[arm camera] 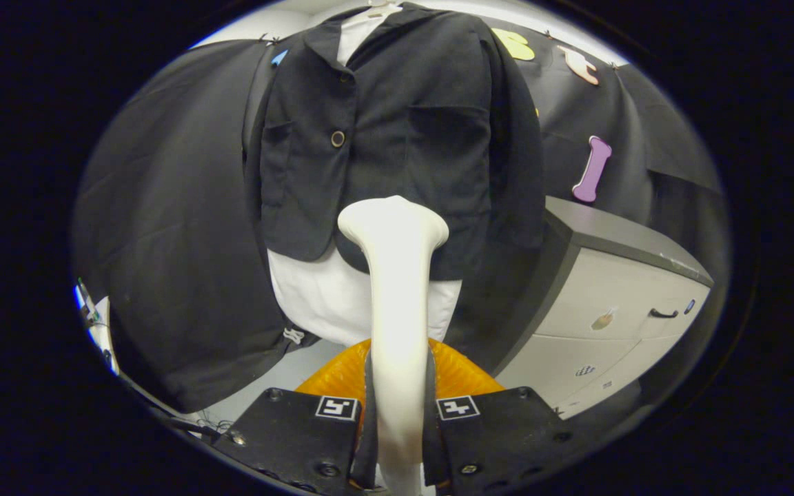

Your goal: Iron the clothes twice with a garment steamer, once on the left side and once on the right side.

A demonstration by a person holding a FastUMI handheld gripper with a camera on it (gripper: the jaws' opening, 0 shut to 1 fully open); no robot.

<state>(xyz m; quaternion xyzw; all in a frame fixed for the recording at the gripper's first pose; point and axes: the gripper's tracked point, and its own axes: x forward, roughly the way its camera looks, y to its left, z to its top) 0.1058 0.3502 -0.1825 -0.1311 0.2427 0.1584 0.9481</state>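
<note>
Looking at it biggest to smallest, we get this:

Jacket (397, 138): dark, hanging on a hanger over a white shirt (328, 303) whose hem pokes out below. It fills most of what's beyond the fingers, buttoned at one visible button (337, 138).

Cabinet (617, 303): pale drawers with a dark top, off to the right of the jacket, well clear of our path.

Steamer (397, 275): white, long axis running straight away from us along the fingers, flared head pointing forward and up at the jacket's lower hem, about mid-front. Can't tell if the head is touching the fabric or just shy of it.

Gripper (397, 413): both fingers are clamped on the steamer's handle, one on each side, so we've got it firmly held.

Orange bit (459, 375): ribbed orange thing just behind the handle, can't say what it is.

Progress: we'd guess we're at the bottom of a pass or lining one up. Nothing shows which side is done, so we count both left and right passes as possibly still to go.
</note>
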